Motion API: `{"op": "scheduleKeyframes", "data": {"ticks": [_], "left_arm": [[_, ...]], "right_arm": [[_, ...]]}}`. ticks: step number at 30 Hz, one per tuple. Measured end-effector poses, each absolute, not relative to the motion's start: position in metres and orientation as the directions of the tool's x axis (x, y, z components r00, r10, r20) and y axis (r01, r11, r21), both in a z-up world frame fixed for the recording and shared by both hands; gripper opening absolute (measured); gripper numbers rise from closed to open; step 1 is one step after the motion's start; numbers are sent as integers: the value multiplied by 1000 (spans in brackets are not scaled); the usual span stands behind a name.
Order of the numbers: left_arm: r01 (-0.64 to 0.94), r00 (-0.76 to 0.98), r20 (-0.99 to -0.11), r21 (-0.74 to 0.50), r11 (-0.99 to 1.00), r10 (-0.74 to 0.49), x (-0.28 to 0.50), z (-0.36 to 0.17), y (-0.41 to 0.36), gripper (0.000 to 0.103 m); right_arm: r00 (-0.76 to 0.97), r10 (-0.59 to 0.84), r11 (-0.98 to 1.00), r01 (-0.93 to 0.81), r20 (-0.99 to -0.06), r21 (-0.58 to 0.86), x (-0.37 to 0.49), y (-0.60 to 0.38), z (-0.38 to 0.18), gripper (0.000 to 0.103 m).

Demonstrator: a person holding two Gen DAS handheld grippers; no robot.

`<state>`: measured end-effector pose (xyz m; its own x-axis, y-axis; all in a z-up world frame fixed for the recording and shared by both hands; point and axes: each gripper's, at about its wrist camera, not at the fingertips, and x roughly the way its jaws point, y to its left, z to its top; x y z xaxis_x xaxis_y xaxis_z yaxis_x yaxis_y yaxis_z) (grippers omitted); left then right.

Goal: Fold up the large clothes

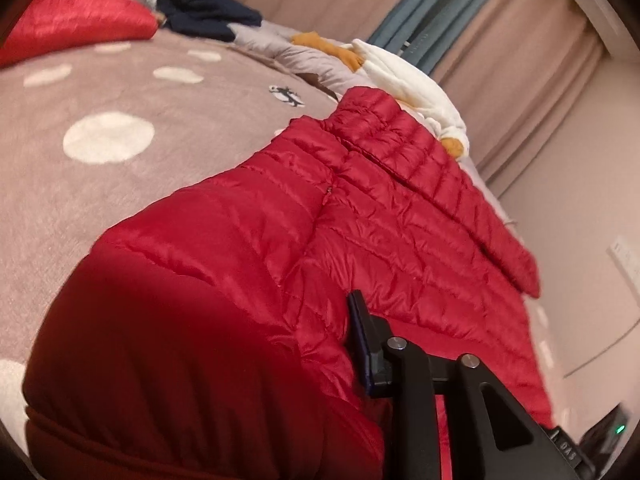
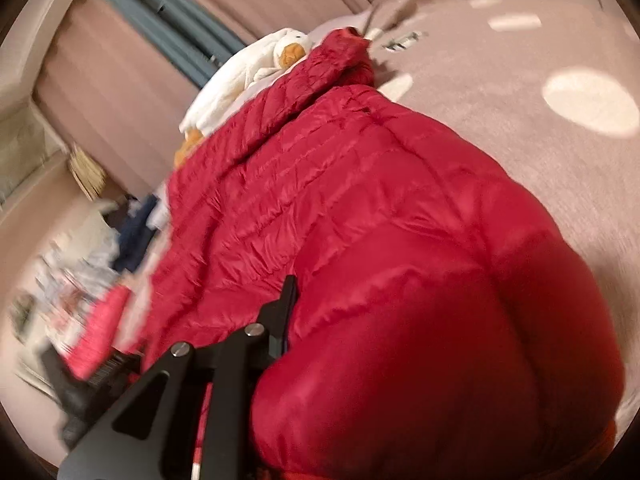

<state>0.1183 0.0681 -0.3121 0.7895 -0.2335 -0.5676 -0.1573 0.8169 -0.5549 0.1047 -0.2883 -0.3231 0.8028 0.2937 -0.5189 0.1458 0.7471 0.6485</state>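
A red quilted puffer jacket [image 1: 372, 216] lies on a pink bed blanket with white dots [image 1: 108, 136]. In the left wrist view a thick fold of the jacket bulges over the left side and hides one finger; the other black finger [image 1: 362, 344] presses against the fold. My left gripper [image 1: 344, 360] is shut on the jacket. In the right wrist view the jacket [image 2: 360, 208] bulges over the right side in the same way. My right gripper [image 2: 304, 320] is shut on the jacket, with one black finger [image 2: 286, 312] showing. This view is motion-blurred.
A white and orange plush toy [image 1: 404, 76] lies past the jacket's collar by the bed's edge. A dark blue garment [image 1: 208, 14] and another red item [image 1: 76, 20] lie at the far end. Pink curtains [image 1: 520, 60] and a wall stand beside the bed. Clutter [image 2: 92, 248] lies on the floor.
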Motion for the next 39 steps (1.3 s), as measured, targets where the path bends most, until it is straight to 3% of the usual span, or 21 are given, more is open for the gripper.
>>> {"op": "scheduleKeyframes", "data": {"ticks": [3,9,22,26,34,39], "left_arm": [[-144,806,-524,-625,768,-275,110,-306,78,21],[-131,839,-528,-423,897,-127,98,-278,47,16],[-1,940,-329,-255,967,-87,44,-198,29,15],[20,952,-287,-276,961,-102,29,-174,33,15],[8,954,-284,-287,958,-93,3,-136,44,15],[28,945,-300,-327,944,-132,-5,-117,54,15]], "right_arm": [[826,318,695,131,-465,707,95,-299,-322,13],[856,223,815,100,-467,571,83,-284,-289,12],[919,199,829,27,-340,558,44,-297,-216,12],[935,200,834,-5,-293,551,25,-300,-188,12],[937,242,845,-77,-251,530,-8,-296,-146,14],[927,250,873,-90,-280,479,-13,-290,-119,15]]}}
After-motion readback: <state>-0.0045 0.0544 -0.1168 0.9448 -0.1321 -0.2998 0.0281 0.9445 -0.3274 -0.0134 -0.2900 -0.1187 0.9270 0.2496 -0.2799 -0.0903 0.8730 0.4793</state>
